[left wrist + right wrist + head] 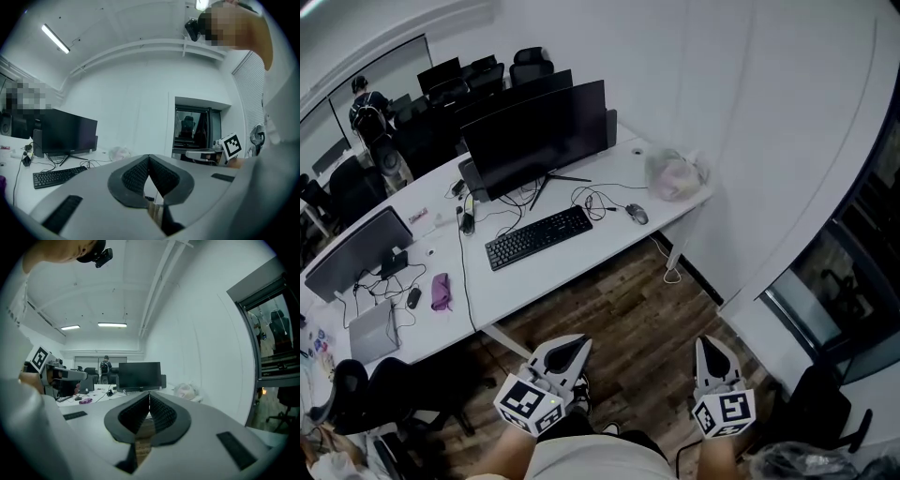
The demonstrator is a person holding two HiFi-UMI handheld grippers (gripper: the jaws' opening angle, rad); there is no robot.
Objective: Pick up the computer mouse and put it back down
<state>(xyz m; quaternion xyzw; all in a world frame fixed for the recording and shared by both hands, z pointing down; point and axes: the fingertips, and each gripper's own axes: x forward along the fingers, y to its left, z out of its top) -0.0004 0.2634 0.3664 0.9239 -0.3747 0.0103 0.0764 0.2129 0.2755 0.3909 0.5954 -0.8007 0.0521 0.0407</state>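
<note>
The dark computer mouse (637, 214) lies on the white desk (581, 277), right of the black keyboard (538, 237), with its cable looping toward the monitor (534, 136). Both grippers hang low over the wooden floor, well short of the desk's front edge and apart from the mouse. My left gripper (572, 349) (149, 157) has its jaws meeting at the tips with nothing between them. The right gripper (711, 345) (149, 394) is likewise shut and empty. Neither gripper view shows the mouse clearly.
A crumpled plastic bag (675, 175) sits at the desk's right end by the white wall. The neighbouring desk on the left holds a second monitor (356, 251), a laptop (373, 330), another mouse (413, 298) and a purple item (441, 291). A black chair (384, 394) stands at lower left. A person (370, 108) stands far back.
</note>
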